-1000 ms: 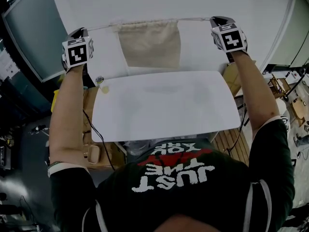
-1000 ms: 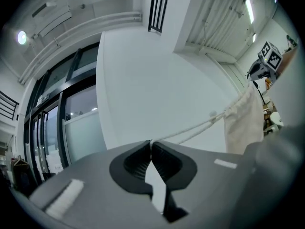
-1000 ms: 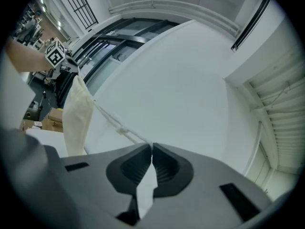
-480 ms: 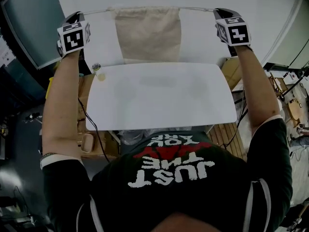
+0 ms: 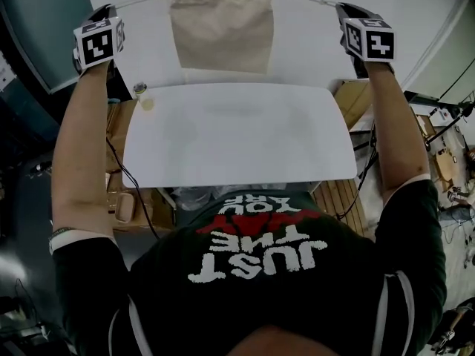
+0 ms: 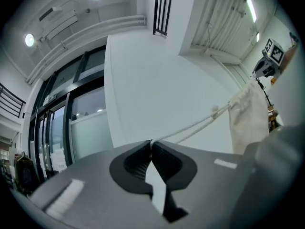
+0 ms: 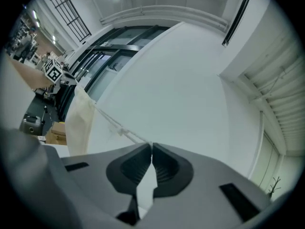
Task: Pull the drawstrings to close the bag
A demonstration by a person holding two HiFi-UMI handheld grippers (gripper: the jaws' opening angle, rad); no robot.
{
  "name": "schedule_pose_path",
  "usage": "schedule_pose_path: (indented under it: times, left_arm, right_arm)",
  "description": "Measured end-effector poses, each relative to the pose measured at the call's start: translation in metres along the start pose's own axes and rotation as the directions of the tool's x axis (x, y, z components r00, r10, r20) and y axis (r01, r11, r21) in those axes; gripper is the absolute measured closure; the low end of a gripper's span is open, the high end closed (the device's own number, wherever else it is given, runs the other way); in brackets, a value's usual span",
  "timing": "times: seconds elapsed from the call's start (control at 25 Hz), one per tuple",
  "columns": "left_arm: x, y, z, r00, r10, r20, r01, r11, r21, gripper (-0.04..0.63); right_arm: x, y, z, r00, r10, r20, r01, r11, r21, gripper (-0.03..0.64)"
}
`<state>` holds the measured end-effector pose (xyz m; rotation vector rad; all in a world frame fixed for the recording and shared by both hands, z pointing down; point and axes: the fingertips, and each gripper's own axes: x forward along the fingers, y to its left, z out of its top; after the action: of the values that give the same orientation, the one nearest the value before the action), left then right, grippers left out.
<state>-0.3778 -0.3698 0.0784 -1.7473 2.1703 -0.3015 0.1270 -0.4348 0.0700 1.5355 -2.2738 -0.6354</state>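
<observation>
Pinches the left drawstring (image 6: 188,126) between the shut jaws of the left gripper (image 6: 151,144), held far out to the left. Hangs the beige bag (image 5: 221,32) mid-span from taut cords, past the far edge of the white table (image 5: 237,139), mouth seemingly gathered. Clamps the right drawstring (image 7: 128,131) likewise in the right gripper (image 7: 151,148), jaws together, far right.
</observation>
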Motion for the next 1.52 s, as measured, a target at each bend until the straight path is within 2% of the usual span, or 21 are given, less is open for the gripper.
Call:
schedule_pose_path:
  times: [0.24, 0.36, 0.44, 0.52, 0.64, 0.8, 0.88, 0.96, 1.08, 1.28, 1.4, 1.52]
  left_arm:
    - [-0.006, 0.003, 0.005, 1.000, 0.004, 0.014, -0.004, 1.000, -0.008, 0.586]
    - [-0.009, 0.001, 0.005, 1.000, -0.011, 0.019, 0.012, 0.999, -0.040, 0.586]
    - [-0.009, 0.000, 0.003, 0.999, -0.038, 0.030, 0.041, 0.994, -0.097, 0.584]
    - [-0.009, -0.002, 0.001, 0.997, -0.066, 0.048, 0.073, 0.983, -0.170, 0.584]
    - [-0.012, -0.006, -0.009, 0.994, -0.081, 0.067, 0.098, 0.952, -0.290, 0.584]
    - [-0.018, -0.008, -0.024, 0.995, -0.057, 0.078, 0.085, 0.896, -0.435, 0.584]
    - [-0.020, -0.007, -0.028, 0.996, -0.037, 0.084, 0.072, 0.880, -0.470, 0.584]
    - [-0.024, -0.008, -0.026, 0.995, -0.022, 0.095, 0.065, 0.879, -0.473, 0.584]
    - [-0.027, -0.007, -0.019, 0.994, -0.013, 0.108, 0.061, 0.888, -0.455, 0.584]
    - [-0.028, 0.000, -0.018, 0.992, -0.011, 0.123, 0.068, 0.881, -0.469, 0.586]
    - [-0.033, 0.004, -0.019, 0.990, -0.008, 0.137, 0.074, 0.871, -0.485, 0.586]
    - [-0.032, 0.008, -0.023, 0.989, -0.002, 0.148, 0.079, 0.854, -0.515, 0.584]
  right_arm:
    - [-0.005, -0.003, 0.003, 1.000, -0.010, 0.018, 0.010, 1.000, 0.003, 0.606]
    - [-0.008, -0.001, 0.006, 0.999, -0.005, 0.034, 0.004, 1.000, 0.015, 0.606]
    - [-0.009, -0.002, 0.007, 0.998, 0.004, 0.062, -0.009, 0.996, 0.084, 0.606]
    - [-0.009, -0.005, 0.006, 0.995, 0.013, 0.095, -0.034, 0.975, 0.220, 0.606]
    - [-0.011, -0.003, -0.004, 0.987, 0.031, 0.155, -0.097, 0.894, 0.438, 0.606]
    - [-0.011, -0.001, -0.016, 0.972, 0.007, 0.235, -0.166, 0.728, 0.665, 0.604]
    - [-0.011, -0.002, -0.022, 0.966, -0.028, 0.258, -0.178, 0.652, 0.737, 0.606]
    - [-0.013, -0.009, -0.028, 0.962, -0.065, 0.265, -0.174, 0.602, 0.779, 0.606]
    - [-0.016, -0.019, -0.034, 0.961, -0.096, 0.261, -0.156, 0.592, 0.791, 0.606]
    - [-0.019, -0.024, -0.033, 0.953, -0.117, 0.278, -0.159, 0.586, 0.794, 0.606]
    - [-0.026, -0.030, -0.035, 0.948, -0.136, 0.290, -0.165, 0.570, 0.805, 0.606]
    - [-0.027, -0.031, -0.035, 0.945, -0.136, 0.297, -0.169, 0.573, 0.802, 0.606]
